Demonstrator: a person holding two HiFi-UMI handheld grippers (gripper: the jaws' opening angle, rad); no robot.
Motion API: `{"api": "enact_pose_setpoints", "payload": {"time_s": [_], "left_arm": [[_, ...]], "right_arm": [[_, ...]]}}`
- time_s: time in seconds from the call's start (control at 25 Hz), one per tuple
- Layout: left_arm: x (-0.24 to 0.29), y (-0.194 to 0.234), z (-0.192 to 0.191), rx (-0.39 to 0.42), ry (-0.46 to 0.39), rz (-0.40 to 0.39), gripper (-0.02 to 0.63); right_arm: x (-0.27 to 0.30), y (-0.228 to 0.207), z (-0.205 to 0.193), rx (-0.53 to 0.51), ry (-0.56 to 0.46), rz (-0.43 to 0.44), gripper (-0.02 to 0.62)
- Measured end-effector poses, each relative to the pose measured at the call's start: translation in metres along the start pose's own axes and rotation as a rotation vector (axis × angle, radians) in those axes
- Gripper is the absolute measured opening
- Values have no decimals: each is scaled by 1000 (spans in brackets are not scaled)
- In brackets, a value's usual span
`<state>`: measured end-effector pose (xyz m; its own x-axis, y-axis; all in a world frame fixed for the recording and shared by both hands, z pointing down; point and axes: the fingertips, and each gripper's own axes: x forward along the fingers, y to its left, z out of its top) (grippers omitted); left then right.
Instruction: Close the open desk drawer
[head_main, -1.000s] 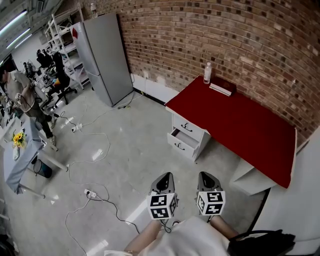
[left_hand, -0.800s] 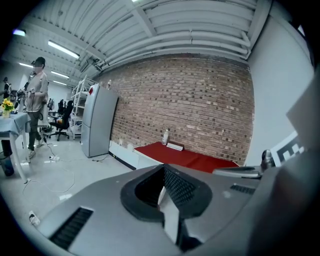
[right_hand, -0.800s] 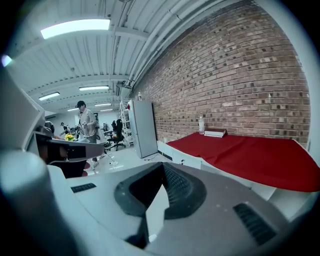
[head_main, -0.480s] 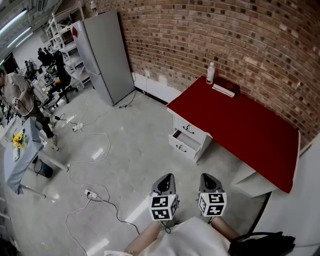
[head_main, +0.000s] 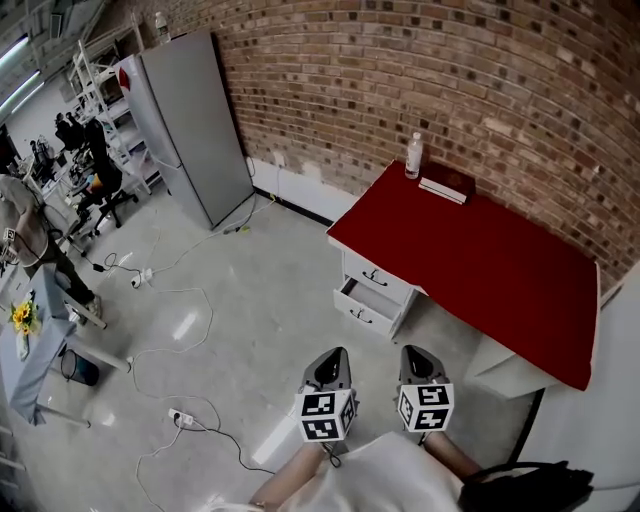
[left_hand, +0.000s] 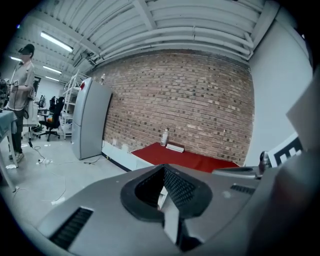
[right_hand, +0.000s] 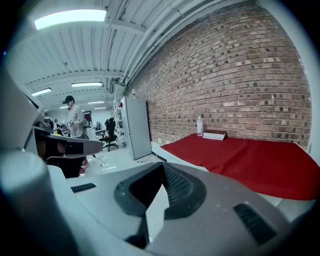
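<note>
A white drawer unit (head_main: 385, 283) stands under the left end of the red-topped desk (head_main: 480, 260). Its upper drawer is flush. The lower drawer (head_main: 358, 305) is pulled out toward the floor space, dark inside. My left gripper (head_main: 328, 358) and right gripper (head_main: 412, 355) hang side by side low in the head view, well short of the drawer unit and touching nothing. Both are shut and empty. The left gripper (left_hand: 167, 200) points at the far desk (left_hand: 185, 159). From the right gripper (right_hand: 150, 200) I see the red top (right_hand: 240, 155) to the right.
A clear bottle (head_main: 413, 155) and a dark red book (head_main: 446, 184) sit at the desk's back edge by the brick wall. A tall grey cabinet (head_main: 190, 125) stands at the left. Cables and a power strip (head_main: 182, 415) lie on the concrete floor. A person (head_main: 25, 230) stands far left.
The head view has shifted slightly, so the desk and cabinet sit a little further left. The person at far left has moved. Both grippers keep their place and stay shut.
</note>
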<state>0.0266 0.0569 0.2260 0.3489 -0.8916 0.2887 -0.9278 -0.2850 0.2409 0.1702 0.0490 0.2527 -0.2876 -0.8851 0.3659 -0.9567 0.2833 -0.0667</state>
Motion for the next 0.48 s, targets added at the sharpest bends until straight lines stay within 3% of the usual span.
{"api": "enact_pose_setpoints", "payload": {"time_s": [0.48], "left_arm": [[83,67,53,39,11,-79,9]], "right_arm": [[104,19,54,17,-25,-55,-2]]}}
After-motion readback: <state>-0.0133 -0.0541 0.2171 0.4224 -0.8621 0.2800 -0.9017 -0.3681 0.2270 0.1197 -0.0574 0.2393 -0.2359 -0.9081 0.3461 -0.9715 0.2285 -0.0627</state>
